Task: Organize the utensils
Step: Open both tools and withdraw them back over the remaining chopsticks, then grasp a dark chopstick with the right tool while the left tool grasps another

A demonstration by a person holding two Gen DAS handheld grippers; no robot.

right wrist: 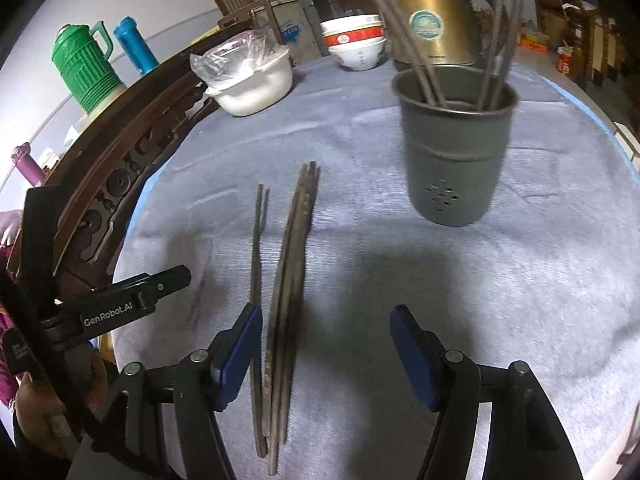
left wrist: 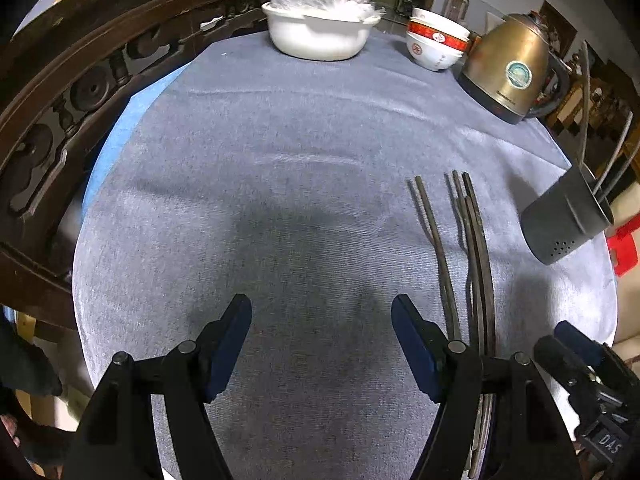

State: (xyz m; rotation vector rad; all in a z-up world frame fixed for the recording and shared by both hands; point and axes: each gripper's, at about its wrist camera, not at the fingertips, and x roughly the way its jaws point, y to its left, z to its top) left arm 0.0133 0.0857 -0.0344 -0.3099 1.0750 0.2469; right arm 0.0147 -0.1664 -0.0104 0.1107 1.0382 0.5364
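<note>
Several dark chopsticks lie in a loose bundle on the grey cloth; they also show in the left wrist view. A grey metal utensil holder stands upright behind them with several chopsticks in it; it also shows at the right of the left wrist view. My right gripper is open and empty, its left finger beside the chopsticks' near ends. My left gripper is open and empty, left of the chopsticks.
A white pot covered with plastic film, stacked red-and-white bowls and a brass kettle stand along the far side. A carved wooden chair back curves along the left. Green and blue jugs stand behind it.
</note>
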